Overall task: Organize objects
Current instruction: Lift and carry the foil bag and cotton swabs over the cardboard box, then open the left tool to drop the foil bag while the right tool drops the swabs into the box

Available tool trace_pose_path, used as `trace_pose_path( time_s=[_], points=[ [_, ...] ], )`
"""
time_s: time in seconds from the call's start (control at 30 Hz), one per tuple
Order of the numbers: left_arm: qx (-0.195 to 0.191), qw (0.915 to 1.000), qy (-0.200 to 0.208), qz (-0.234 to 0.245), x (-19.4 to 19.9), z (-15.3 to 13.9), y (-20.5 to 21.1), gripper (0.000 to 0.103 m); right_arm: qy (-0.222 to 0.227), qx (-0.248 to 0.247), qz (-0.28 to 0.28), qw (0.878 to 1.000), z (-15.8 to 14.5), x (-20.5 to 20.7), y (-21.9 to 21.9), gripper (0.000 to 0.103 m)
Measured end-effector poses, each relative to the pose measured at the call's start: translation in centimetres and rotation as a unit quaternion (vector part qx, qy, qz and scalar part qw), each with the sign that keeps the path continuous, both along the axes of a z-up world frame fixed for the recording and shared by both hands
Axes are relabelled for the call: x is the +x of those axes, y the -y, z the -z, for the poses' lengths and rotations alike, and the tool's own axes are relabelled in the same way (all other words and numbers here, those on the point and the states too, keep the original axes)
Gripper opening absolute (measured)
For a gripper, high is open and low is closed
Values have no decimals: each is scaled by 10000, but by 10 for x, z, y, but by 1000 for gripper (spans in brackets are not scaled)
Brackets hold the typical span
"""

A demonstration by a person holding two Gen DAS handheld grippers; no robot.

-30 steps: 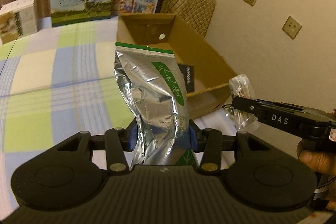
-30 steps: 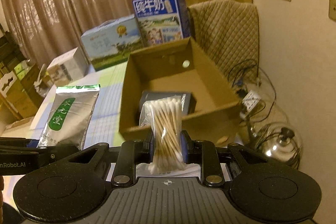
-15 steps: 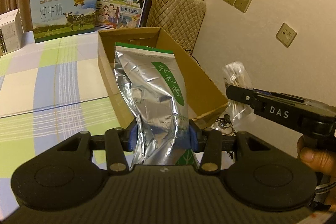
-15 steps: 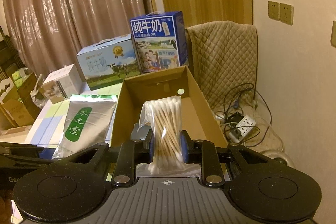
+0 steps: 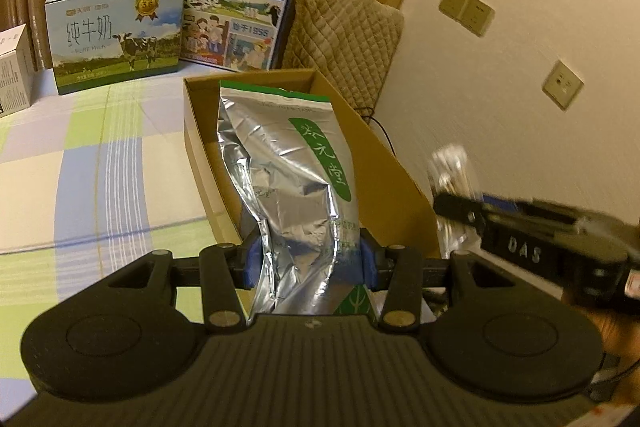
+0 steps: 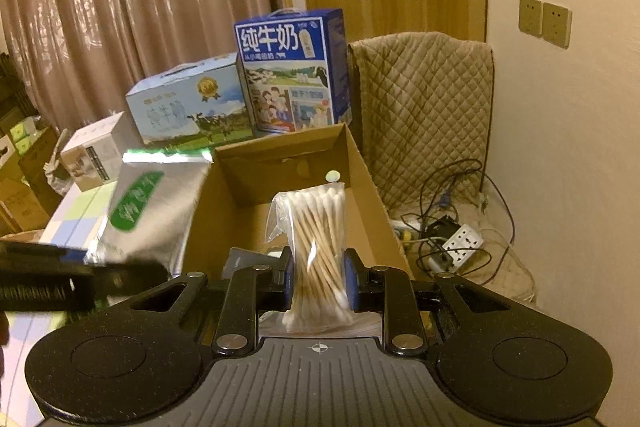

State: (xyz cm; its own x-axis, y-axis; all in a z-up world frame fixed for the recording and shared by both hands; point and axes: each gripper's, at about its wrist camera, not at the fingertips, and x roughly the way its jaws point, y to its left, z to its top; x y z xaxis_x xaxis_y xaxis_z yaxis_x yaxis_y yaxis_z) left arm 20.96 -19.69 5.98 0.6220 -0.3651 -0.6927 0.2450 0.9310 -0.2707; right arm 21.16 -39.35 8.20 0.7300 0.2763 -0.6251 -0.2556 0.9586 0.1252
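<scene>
- The left gripper (image 5: 306, 259) is showing a black ribbed body with two round bumps, blue pads and silver screws.
- The right gripper (image 6: 318, 277) is looking the same, with a small cross mark.
- White letters "DAS" are showing on its side.

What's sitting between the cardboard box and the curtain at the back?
Two milk cartons stand there: a pale blue one and a dark blue one, behind the cardboard box, before the curtain; clearest in the right wrist view.
</scene>
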Motion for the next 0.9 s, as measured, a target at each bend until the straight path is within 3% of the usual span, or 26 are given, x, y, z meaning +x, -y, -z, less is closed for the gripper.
trace_pose_path(
  time_s=[0.27, 0.7, 0.8, 0.9],
  points=[
    [-192, 9993, -81, -315, 55, 2, 1, 41, -117, -35, -141, 9998, 2, 52, -4, 21],
    [-84, 9980, -26, -627, 121, 9, 5, 42, -93, -106, -160, 9998, -2, 116, -10, 21],
    [-24, 9972, 2, -752, 131, 12, 5, 50, -135, -48, -128, 9998, 1, 123, -9, 21],
    [49, 9967, 111, -804, 132, 12, 2, 50, -183, -40, -123, 9997, 5, 125, -8, 21]
  ],
)
